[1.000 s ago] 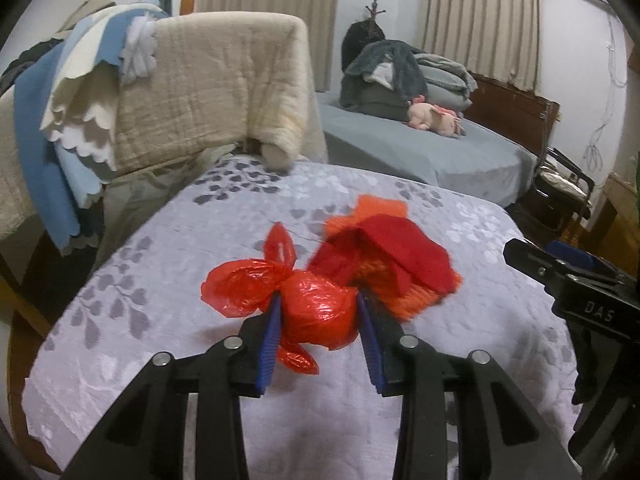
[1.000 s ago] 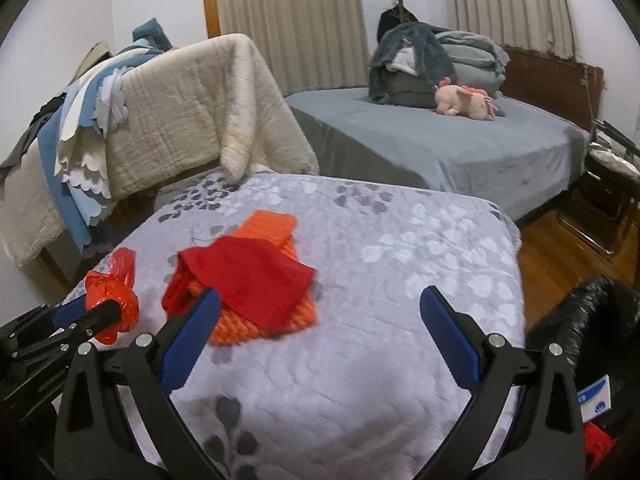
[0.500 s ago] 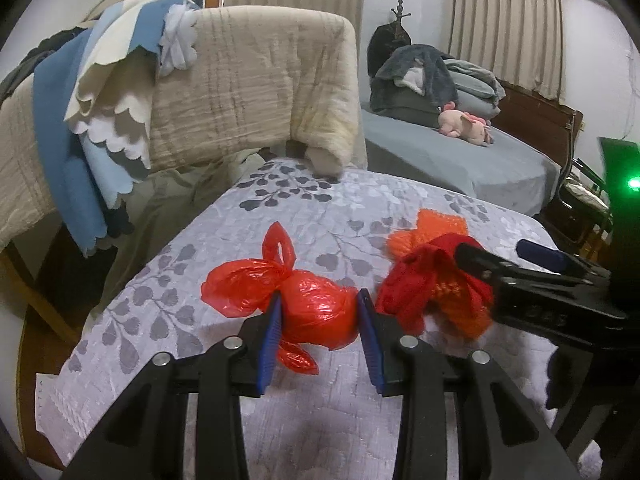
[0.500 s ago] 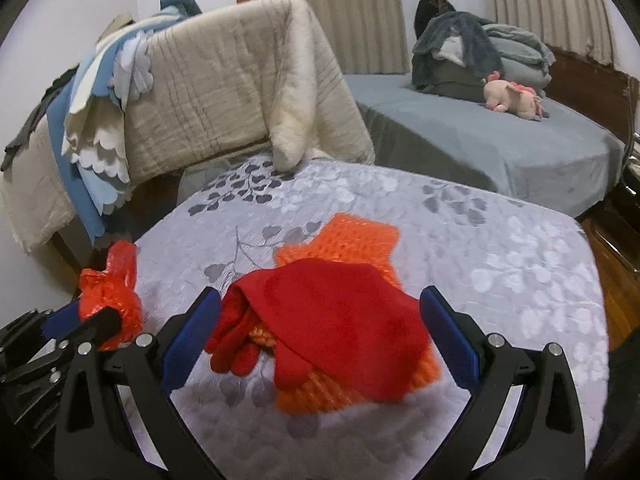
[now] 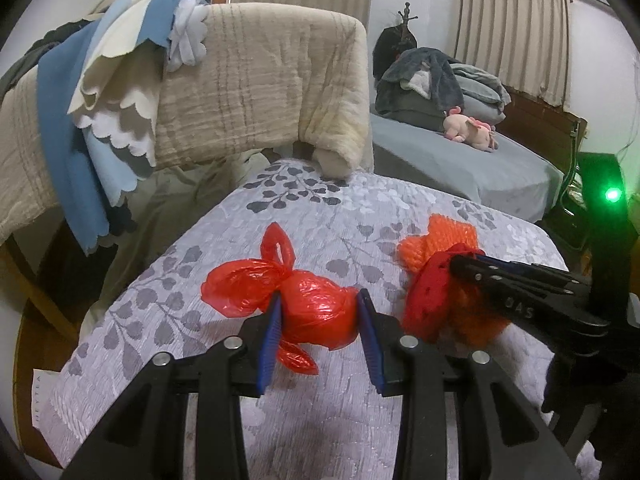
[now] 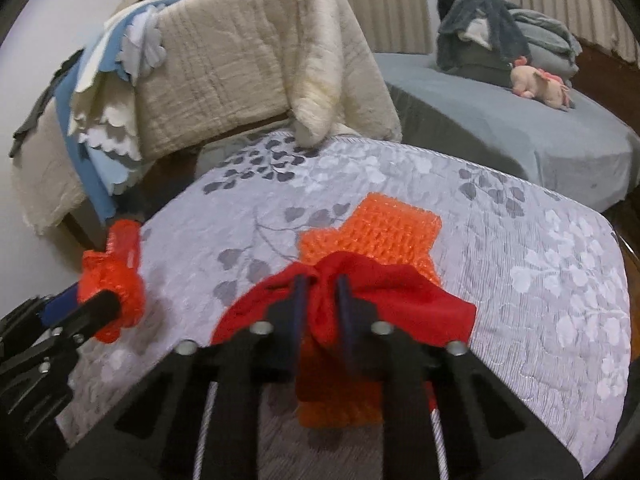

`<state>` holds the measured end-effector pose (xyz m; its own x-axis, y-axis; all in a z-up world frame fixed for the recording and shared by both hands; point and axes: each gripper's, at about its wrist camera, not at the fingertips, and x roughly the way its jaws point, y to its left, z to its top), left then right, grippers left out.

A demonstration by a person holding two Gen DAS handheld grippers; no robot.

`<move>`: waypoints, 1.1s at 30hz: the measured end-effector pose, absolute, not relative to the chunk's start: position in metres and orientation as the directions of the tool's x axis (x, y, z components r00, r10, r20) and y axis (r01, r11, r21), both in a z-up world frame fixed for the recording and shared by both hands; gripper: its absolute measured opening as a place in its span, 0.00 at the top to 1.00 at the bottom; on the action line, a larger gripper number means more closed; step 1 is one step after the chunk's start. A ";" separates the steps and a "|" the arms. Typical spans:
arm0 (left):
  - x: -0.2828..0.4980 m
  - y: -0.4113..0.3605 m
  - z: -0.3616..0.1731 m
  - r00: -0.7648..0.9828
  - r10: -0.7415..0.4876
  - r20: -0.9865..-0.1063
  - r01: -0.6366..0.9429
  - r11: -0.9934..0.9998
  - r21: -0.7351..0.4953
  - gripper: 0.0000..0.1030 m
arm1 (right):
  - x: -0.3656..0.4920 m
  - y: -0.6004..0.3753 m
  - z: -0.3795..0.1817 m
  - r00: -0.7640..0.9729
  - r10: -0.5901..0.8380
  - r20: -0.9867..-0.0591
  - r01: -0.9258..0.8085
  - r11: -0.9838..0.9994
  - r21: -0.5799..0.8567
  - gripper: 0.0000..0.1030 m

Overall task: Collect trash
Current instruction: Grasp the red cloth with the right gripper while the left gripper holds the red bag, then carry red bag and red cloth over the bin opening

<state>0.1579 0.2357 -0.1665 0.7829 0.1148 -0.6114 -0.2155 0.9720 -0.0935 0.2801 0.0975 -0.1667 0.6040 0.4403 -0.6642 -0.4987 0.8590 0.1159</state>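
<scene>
The left hand-held gripper [image 5: 318, 320] is clamped on a knotted red plastic bag [image 5: 308, 304], just above the grey leaf-patterned bed [image 6: 520, 280]. The right hand-held gripper [image 6: 322, 308] has pinched the red cloth [image 6: 392, 304], which lies bunched over an orange mesh [image 6: 384, 228] on the bed.

A grey bed [image 5: 460, 168] stands under curtained windows [image 5: 516, 36]; quilts [image 5: 260, 80] drape a chair.

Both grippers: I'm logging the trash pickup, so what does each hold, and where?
Left gripper clamps the knotted red plastic bag across its round body. Right gripper pinches a bunched fold of the red cloth.
</scene>
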 end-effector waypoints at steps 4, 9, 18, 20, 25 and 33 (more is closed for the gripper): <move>0.157 0.230 -0.161 0.790 0.106 -0.604 -0.203 0.975 -0.094 0.65 | 0.270 0.088 -0.151 0.603 0.473 -0.643 -0.507 0.849 0.150 0.93; 0.156 0.217 -0.151 0.800 0.088 -0.593 -0.179 0.979 -0.096 0.65 | 0.256 0.072 -0.132 0.615 0.493 -0.615 -0.507 0.845 0.170 0.94; 0.152 0.188 -0.132 0.821 0.040 -0.570 -0.119 0.988 -0.101 0.65 | 0.234 0.034 -0.100 0.650 0.501 -0.571 -0.481 0.854 0.201 0.94; 0.151 0.179 -0.127 0.825 0.028 -0.564 -0.102 0.990 -0.101 0.65 | 0.229 0.025 -0.094 0.656 0.501 -0.564 -0.475 0.855 0.208 0.94; 0.147 0.161 -0.117 0.833 0.001 -0.554 -0.071 0.992 -0.106 0.65 | 0.213 0.002 -0.079 0.670 0.507 -0.542 -0.469 0.855 0.220 0.94; 0.139 0.135 -0.104 0.839 -0.039 -0.543 -0.020 0.995 -0.102 0.65 | 0.183 -0.035 -0.061 0.701 0.491 -0.518 -0.448 0.868 0.216 0.94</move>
<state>0.1388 0.1346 -0.1042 0.8389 -0.0388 -0.5430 -0.0199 0.9946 -0.1018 0.1830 -0.0345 -0.0612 0.7008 0.4906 -0.5179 -0.4479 0.8676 0.2159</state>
